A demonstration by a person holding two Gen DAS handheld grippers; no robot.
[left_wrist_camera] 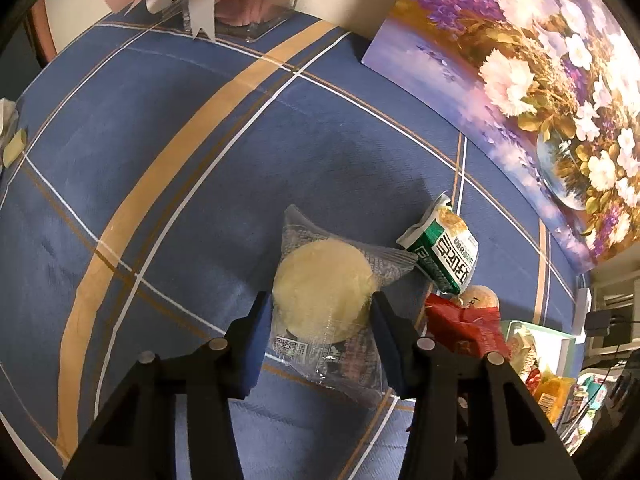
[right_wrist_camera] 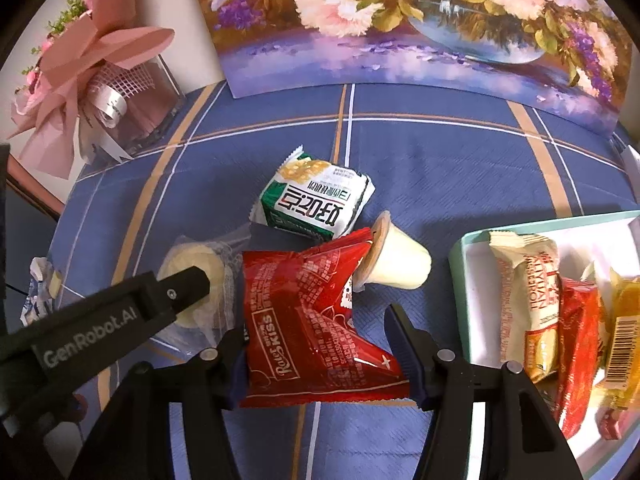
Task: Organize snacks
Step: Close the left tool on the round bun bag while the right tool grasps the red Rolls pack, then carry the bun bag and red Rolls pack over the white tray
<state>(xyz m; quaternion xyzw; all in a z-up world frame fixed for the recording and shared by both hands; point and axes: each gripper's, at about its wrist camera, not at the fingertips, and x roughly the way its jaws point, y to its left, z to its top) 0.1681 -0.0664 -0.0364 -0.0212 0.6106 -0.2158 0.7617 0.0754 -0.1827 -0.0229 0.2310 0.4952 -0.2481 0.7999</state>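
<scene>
Your left gripper [left_wrist_camera: 322,312] has its blue pads pressed on both sides of the round pale cake in a clear wrapper [left_wrist_camera: 324,292], so that one's pinched. Your right gripper [right_wrist_camera: 320,344] is clamped on the near end of the red Kiss packet [right_wrist_camera: 312,320], which sits tilted between the jaws. Just past the red packet there's a pudding cup [right_wrist_camera: 396,260] lying on its side, and farther back a green-and-white packet [right_wrist_camera: 316,204]. Off to the right, the pale green tray [right_wrist_camera: 464,280] already holds a few wrapped snacks. Everything's on the blue checked tablecloth [right_wrist_camera: 440,168], with the flower painting [right_wrist_camera: 400,20] propped at the far edge.
</scene>
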